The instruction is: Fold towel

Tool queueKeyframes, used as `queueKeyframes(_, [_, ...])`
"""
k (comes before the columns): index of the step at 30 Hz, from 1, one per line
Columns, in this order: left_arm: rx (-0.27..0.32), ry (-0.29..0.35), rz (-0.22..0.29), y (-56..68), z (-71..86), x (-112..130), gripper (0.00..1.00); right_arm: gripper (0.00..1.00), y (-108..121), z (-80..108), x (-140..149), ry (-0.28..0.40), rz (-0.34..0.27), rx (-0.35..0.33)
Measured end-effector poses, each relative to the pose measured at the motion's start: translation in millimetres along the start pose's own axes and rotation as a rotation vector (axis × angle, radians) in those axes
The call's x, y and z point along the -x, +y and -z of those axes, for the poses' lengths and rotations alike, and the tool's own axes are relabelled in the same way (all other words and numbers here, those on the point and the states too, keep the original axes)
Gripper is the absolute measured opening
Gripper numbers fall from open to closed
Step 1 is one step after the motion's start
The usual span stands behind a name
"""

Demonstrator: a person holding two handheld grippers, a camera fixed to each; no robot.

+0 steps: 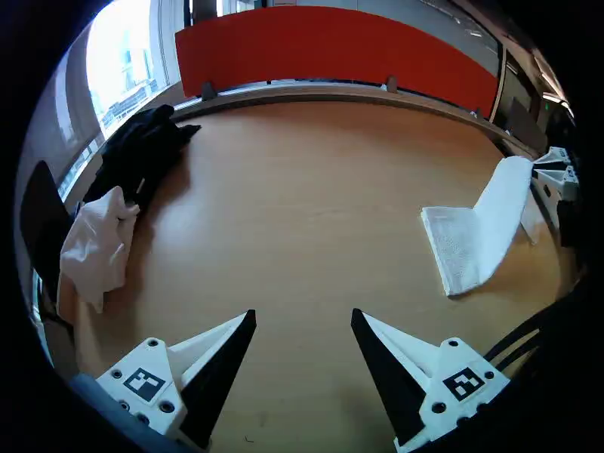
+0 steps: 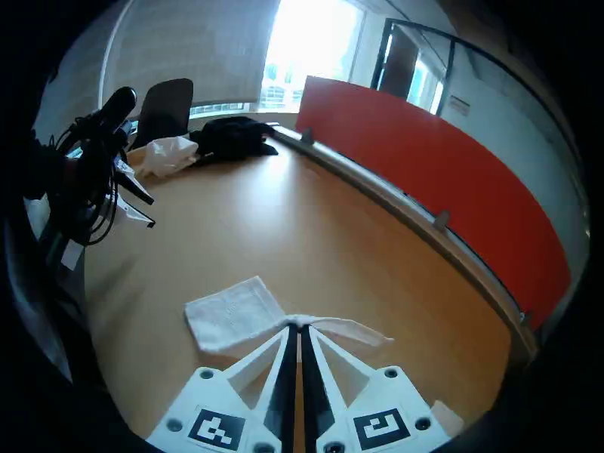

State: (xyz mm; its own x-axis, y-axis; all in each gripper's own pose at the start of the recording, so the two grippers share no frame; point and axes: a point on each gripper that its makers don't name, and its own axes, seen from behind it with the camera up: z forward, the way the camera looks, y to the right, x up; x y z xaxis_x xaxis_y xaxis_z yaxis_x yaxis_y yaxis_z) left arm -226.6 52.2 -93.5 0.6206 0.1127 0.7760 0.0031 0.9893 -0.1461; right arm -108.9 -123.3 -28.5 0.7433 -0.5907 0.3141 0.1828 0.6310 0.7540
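Starting with the left gripper view, Sam: what's that claw doing?

Nothing, Kim! The left gripper (image 1: 303, 314) hangs over bare wooden table (image 1: 317, 196), fingers spread wide with nothing between them. I'd say it's waiting for its turn on a free corner.

And the towel?

The white towel (image 1: 464, 245) is off to that camera's right, part flat on the wood, part rising in a strip toward the right gripper (image 1: 550, 167). That lifted edge looks like the start of a fold. It's raised so it can be carried over the flat half.

Anything crowding it?

No. A black garment (image 1: 143, 147) and a crumpled white cloth (image 1: 94, 241) lie well apart, at the far side near the window, and a red partition (image 1: 325, 45) runs along the table's back edge. I'd guess they were pushed aside to keep the working patch free.

Over to the right gripper view, then.

Here's the grip itself! Both fingers are pressed together on the towel's edge, with cloth bunched up and spilling past the tips on either side. A flat square of it lies on the table just ahead. A pinch at the hem gives control of the whole flap.

Risk?

My read is a skewed crease. With one point held, the hanging side could droop unless the other claw steadies it.
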Motion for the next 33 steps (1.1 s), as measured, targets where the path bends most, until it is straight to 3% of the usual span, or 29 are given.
queueKeyframes(18, [0.000, 0.012, 0.010, -3.4, 5.0, -2, 0.94, 0.39, -52, -34.7, 10, -0.038, 0.025, -0.112])
queueKeyframes(33, [-0.016, 0.009, 0.028, -16.6, 7.5, 3, 0.94, 0.45, -104, -62.3, 22, -0.080, 0.020, -0.227])
